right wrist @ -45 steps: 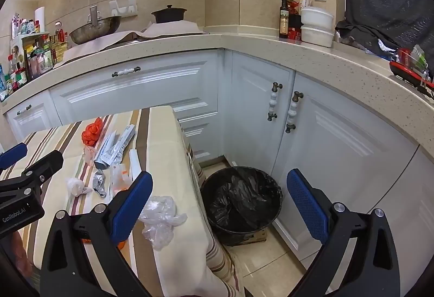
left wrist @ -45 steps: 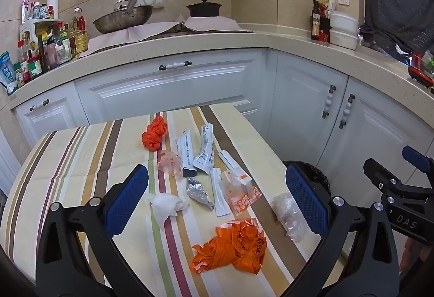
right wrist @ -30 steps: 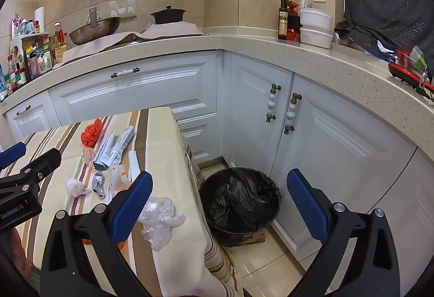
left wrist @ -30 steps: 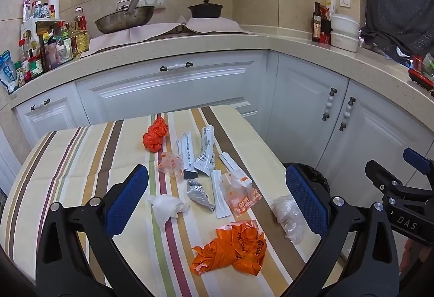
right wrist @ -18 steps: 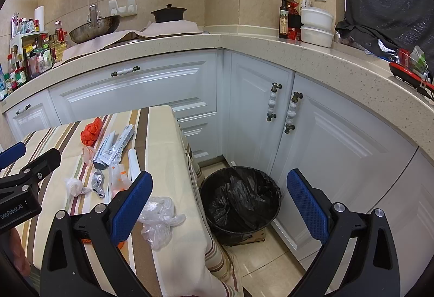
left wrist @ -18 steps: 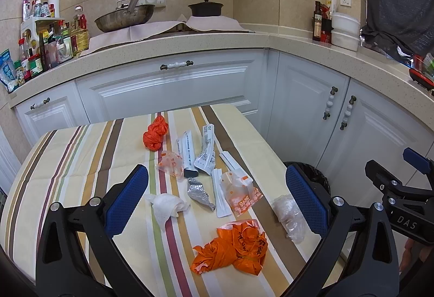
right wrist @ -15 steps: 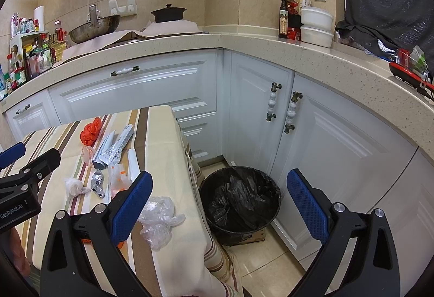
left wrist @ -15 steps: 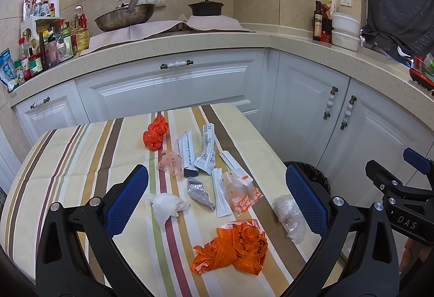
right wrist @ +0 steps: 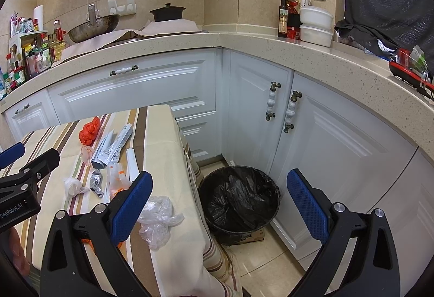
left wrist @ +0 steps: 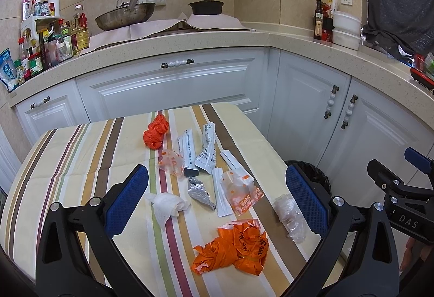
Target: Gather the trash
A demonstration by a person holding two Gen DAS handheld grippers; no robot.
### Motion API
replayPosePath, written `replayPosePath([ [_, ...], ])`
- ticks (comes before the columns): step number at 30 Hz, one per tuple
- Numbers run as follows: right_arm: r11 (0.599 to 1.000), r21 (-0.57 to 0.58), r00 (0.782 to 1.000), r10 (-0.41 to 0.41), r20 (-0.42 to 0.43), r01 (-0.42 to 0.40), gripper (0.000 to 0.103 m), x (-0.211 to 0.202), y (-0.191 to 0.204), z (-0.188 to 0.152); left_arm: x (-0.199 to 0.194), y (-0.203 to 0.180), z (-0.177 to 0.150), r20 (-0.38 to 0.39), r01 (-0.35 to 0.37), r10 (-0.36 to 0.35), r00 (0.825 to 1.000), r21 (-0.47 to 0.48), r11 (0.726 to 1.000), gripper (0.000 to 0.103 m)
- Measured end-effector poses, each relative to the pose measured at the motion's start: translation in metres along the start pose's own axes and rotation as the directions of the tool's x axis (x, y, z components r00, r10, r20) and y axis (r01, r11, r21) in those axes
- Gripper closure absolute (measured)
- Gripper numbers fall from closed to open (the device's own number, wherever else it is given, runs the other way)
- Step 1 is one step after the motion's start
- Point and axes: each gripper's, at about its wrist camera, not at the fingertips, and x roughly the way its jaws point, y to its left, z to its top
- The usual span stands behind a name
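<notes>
Trash lies on the striped tablecloth (left wrist: 81,161): a crumpled orange bag (left wrist: 236,245) nearest me, a clear plastic wad (left wrist: 290,215) at the right edge, a white tissue (left wrist: 166,206), a foil scrap (left wrist: 199,192), an orange-printed wrapper (left wrist: 238,192), white sachets (left wrist: 198,150) and a small orange bag (left wrist: 156,132) farther back. My left gripper (left wrist: 217,196) is open and empty above the near trash. My right gripper (right wrist: 217,202) is open and empty, over the gap between the table corner and the black-lined bin (right wrist: 240,200). The clear wad also shows in the right wrist view (right wrist: 158,218).
White cabinets (right wrist: 312,139) wrap around the corner behind the bin. The counter holds a wok (left wrist: 124,16), a black pot (left wrist: 206,6), bottles (left wrist: 54,36) and white containers (right wrist: 316,24). The bin stands on the tiled floor (right wrist: 271,269) right of the table.
</notes>
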Motion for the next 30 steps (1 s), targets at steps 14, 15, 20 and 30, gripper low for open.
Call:
replayPosePath([
  [14, 1.000, -0.001, 1.000, 0.000, -0.002, 0.000, 0.007, 0.000, 0.000, 0.000, 0.002, -0.001, -0.002, -0.005, 0.002, -0.002, 1.000, 0.002, 1.000, 0.004],
  [15, 1.000, -0.001, 1.000, 0.000, -0.002, 0.000, 0.007, 0.000, 0.000, 0.001, 0.003, -0.001, -0.003, -0.005, 0.003, -0.003, 1.000, 0.002, 1.000, 0.004],
  [20, 1.000, 0.000, 1.000, 0.001, -0.007, -0.001, 0.007, 0.004, -0.004, -0.001, 0.004, 0.001, -0.010, -0.009, 0.002, -0.002, 1.000, 0.004, 1.000, 0.004],
  [30, 1.000, -0.002, 1.000, 0.000, -0.007, -0.001, 0.007, 0.004, -0.004, -0.001, 0.009, -0.002, -0.010, -0.012, 0.003, -0.003, 1.000, 0.004, 1.000, 0.004],
])
